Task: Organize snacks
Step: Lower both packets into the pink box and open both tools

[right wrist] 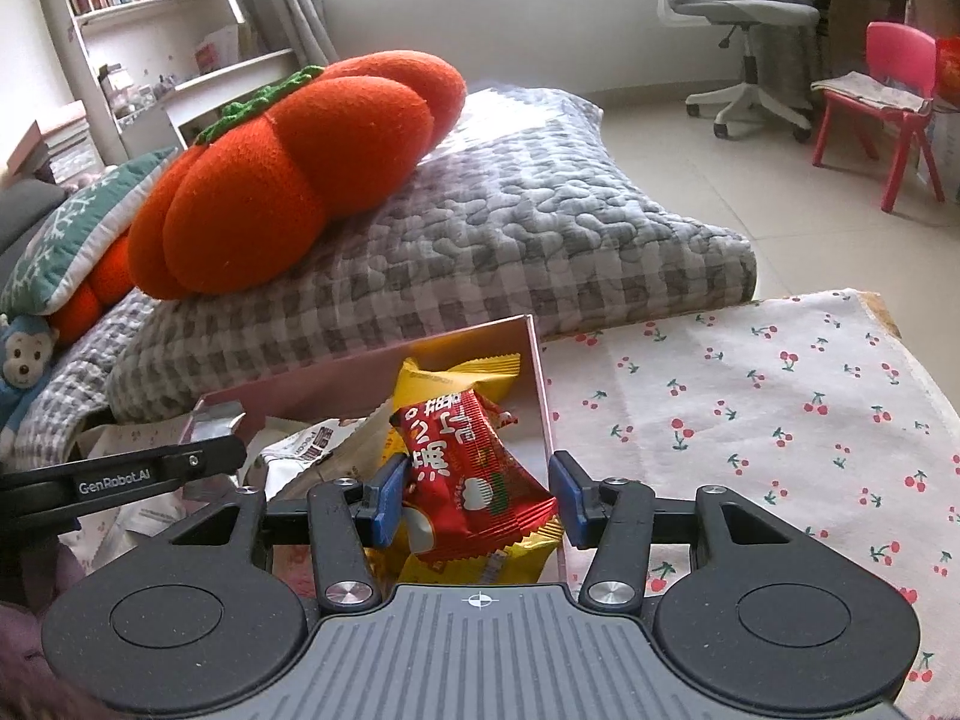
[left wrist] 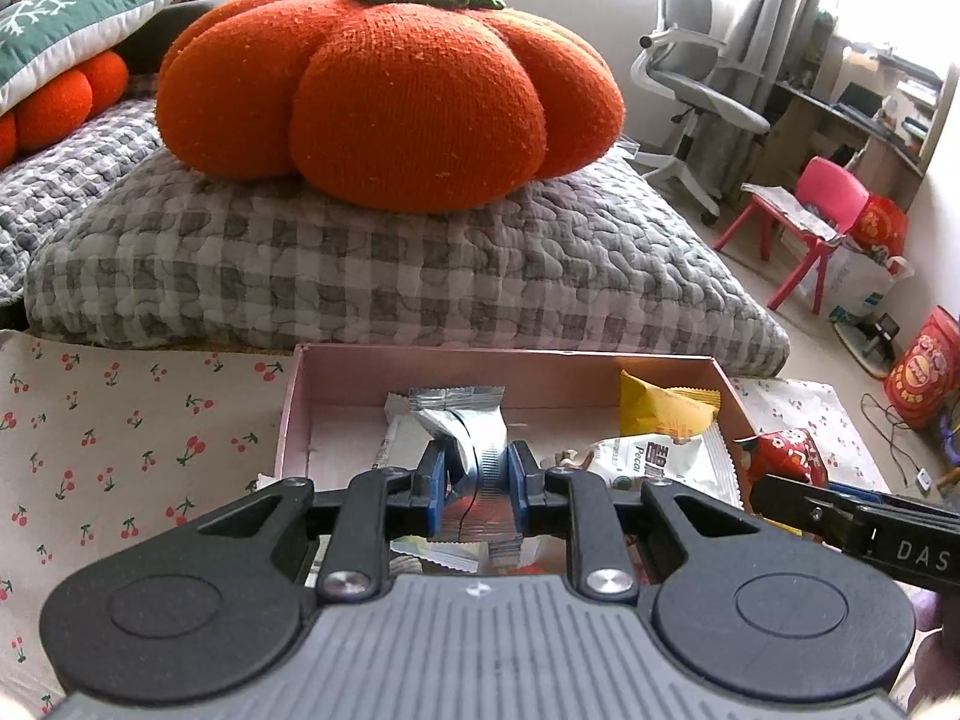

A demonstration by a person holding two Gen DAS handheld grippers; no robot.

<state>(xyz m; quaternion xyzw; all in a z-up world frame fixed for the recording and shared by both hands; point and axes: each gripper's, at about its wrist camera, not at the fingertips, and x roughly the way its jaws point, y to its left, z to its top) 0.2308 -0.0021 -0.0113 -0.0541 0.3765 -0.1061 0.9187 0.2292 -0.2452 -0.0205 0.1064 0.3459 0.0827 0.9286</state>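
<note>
My left gripper [left wrist: 478, 474] has its jaws closed on a silver snack packet [left wrist: 474, 438], held over the near-left part of the pink box [left wrist: 510, 360], which sits on the cherry-print worktop [left wrist: 120, 420] just in front of a grey checked cushion [left wrist: 390, 264] topped by an orange pumpkin pillow [left wrist: 384, 96]. My right gripper [right wrist: 475, 498] has its jaws spread wide on either side of a red snack packet [right wrist: 468, 468]; its left pad is at the wrapper's edge, though I cannot tell whether it touches, and the right pad stands clear. The red packet rests on yellow packets [right wrist: 456, 372] at the box's right end, with a white packet [right wrist: 312, 447] further left.
</note>
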